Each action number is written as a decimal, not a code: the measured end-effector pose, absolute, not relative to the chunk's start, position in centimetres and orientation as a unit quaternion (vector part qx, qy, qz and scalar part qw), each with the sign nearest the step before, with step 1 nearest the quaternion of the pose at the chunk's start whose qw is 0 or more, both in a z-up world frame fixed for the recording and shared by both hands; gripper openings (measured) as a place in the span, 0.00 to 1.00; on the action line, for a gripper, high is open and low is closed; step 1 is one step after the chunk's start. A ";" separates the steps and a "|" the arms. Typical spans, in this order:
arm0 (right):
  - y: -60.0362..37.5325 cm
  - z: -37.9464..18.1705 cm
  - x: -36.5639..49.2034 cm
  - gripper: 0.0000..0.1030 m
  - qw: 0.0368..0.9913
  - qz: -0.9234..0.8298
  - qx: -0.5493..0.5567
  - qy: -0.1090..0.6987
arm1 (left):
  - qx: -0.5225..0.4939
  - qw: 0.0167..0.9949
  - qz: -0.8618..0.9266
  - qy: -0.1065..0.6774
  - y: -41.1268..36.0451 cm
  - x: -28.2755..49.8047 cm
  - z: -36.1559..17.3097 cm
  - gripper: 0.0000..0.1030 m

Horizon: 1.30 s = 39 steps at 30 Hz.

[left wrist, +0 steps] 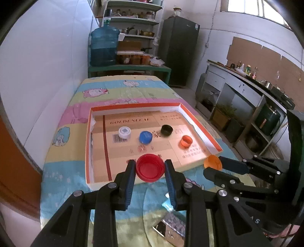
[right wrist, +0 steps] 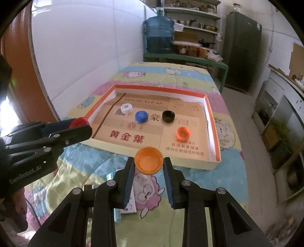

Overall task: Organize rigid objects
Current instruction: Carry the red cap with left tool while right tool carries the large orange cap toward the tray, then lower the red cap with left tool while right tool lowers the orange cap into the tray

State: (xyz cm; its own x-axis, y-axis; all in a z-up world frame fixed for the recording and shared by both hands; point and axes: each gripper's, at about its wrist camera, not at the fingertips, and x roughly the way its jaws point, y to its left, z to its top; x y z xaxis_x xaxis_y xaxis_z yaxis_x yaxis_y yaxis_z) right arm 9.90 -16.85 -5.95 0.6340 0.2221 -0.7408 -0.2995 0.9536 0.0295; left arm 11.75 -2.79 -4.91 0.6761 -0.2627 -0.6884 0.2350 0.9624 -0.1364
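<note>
Holding four caps [left wrist: 146, 137]: shallow box [left wrist: 201, 121]

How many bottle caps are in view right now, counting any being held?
6: white cap, blue cap, black cap and small orange cap in the tray; red cap in left claw; orange cap in right claw.

1. the red cap [right wrist: 79, 122] was mostly hidden behind the left gripper [right wrist: 80, 127] in the right wrist view.
2. small print on the tray [left wrist: 201, 121] floor was too blurred to read.
3. shelf jars [left wrist: 133, 13] were too small to identify.
</note>
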 end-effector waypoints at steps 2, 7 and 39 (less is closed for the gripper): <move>-16.7 -5.8 10.5 0.30 0.902 0.147 -0.049 0.402 | -0.021 0.915 -0.134 0.380 -2.7 12.4 -4.9 0.30; -16.5 -5.9 11.8 0.30 0.901 0.153 -0.049 0.402 | -0.027 0.914 -0.129 0.384 -2.5 14.0 -5.2 0.30; -15.6 -9.5 20.7 0.30 0.881 0.177 -0.039 0.438 | -0.040 0.891 -0.094 0.442 -0.9 22.6 -10.3 0.30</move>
